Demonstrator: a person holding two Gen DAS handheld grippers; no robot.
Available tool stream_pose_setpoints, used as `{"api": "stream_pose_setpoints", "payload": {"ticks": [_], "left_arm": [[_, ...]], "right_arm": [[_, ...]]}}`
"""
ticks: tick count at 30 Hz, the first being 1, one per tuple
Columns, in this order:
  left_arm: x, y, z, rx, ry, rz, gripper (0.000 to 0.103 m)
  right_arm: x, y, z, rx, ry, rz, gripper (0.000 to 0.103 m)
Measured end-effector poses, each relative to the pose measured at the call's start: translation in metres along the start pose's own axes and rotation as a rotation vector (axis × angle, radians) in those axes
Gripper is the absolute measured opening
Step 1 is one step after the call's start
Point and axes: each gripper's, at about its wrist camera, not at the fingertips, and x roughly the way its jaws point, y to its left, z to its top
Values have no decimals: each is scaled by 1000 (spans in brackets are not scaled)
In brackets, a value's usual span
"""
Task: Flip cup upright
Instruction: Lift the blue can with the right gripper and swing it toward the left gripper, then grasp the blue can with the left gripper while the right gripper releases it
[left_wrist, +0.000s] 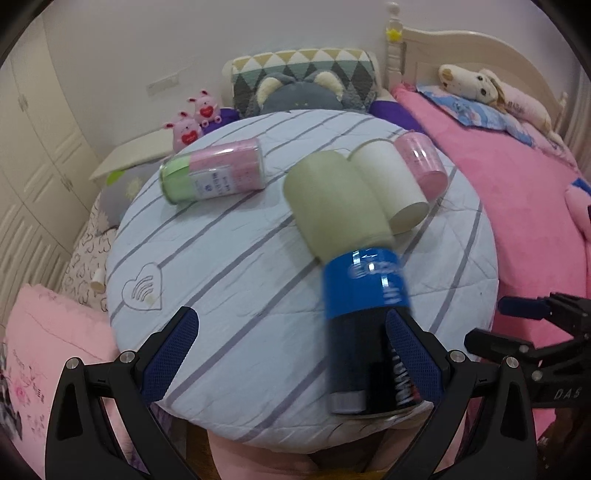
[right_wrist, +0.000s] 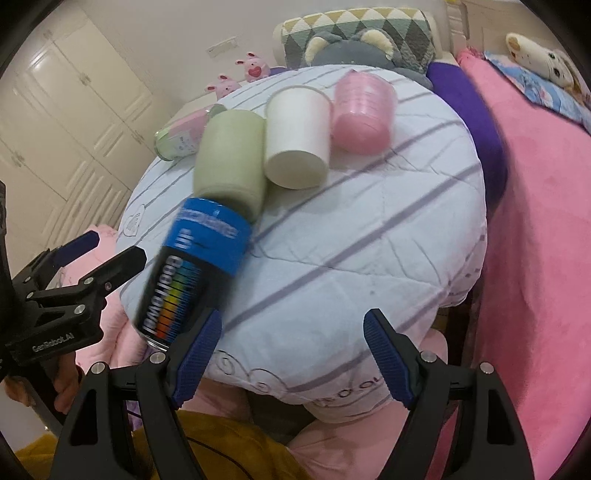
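Observation:
Several cups lie on their sides on a round striped cushion (left_wrist: 229, 236): a blue-and-black can-like cup (left_wrist: 365, 325), a pale green cup (left_wrist: 336, 199), a white paper cup (left_wrist: 388, 181), a pink cup (left_wrist: 423, 162) and a pink-and-green cup (left_wrist: 214, 173). My left gripper (left_wrist: 291, 354) is open, its right finger beside the blue cup. In the right wrist view the blue cup (right_wrist: 195, 269) lies just left of my open right gripper (right_wrist: 291, 362); the green cup (right_wrist: 232, 158), white cup (right_wrist: 297, 136) and pink cup (right_wrist: 362, 114) lie beyond.
The cushion (right_wrist: 332, 258) sits beside a pink bed (left_wrist: 517, 206) with plush toys (left_wrist: 480, 85). A patterned pillow (left_wrist: 303, 74) and small pink plush toys (left_wrist: 195, 118) stand behind. White wardrobe doors (right_wrist: 74, 122) are at the left.

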Motion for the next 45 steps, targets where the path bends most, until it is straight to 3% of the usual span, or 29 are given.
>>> {"api": "stream_pose_setpoints", "payload": {"ticks": [10, 25, 28, 30, 45], "left_arm": [[15, -28, 19, 9, 36, -21, 103], [55, -34, 22, -3, 135, -9, 103], [61, -34, 20, 5, 143, -12, 95], [63, -35, 20, 4, 157, -50, 71], [47, -30, 26, 11, 107, -55, 71]], "right_arm": [[0, -24, 0, 9, -6, 38, 81], [18, -41, 28, -47, 4, 8, 81], [21, -43, 34, -48, 2, 8, 81], [22, -42, 36, -54, 1, 3, 81], [25, -38, 42, -53, 14, -29, 81]]}}
